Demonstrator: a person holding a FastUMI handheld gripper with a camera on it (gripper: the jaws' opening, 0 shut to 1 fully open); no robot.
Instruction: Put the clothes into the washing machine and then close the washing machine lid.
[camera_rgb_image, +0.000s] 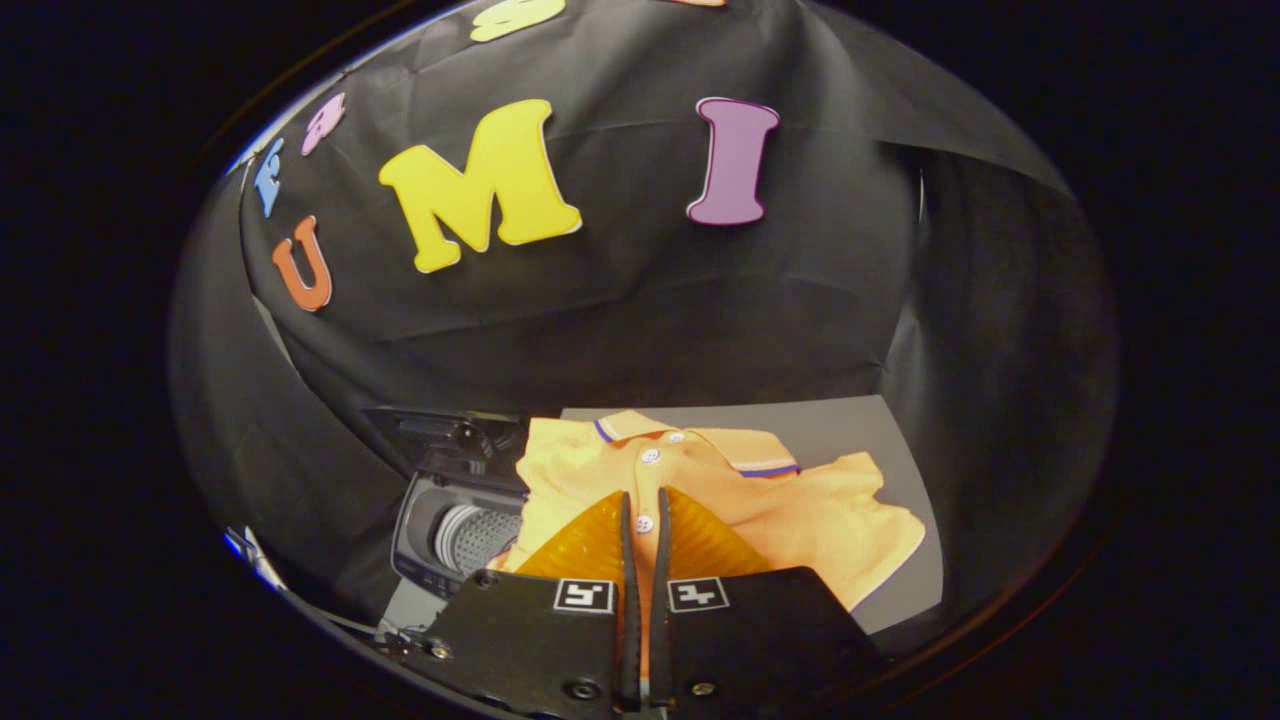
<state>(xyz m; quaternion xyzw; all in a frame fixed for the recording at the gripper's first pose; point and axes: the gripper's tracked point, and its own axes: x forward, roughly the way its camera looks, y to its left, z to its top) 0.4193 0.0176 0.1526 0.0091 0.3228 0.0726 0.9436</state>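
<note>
Gripper (640, 510) fingers nearly pressed together, thin slit between; prob. not pinching cloth yet, hard to tell from this angle. Orange polo shirt (800, 510) lies flat on grey table (850, 425), right under and ahead of the tips, collar pointing away. Washing machine (450, 530) sits to the left w/ lid (440, 430) up, drum open, touching shirt's left edge.

Tongs (642, 510) sat nearly closed, only a thin gap between the fingers (598, 545), tips over the button placket of an orange polo shirt (800, 510); whether they pinched the cloth was unclear. Shirt lay spread on grey table (850, 425). Just beside it stood a small washing machine (455, 530), lid (440, 432) up, drum (475, 538) visible.
</note>
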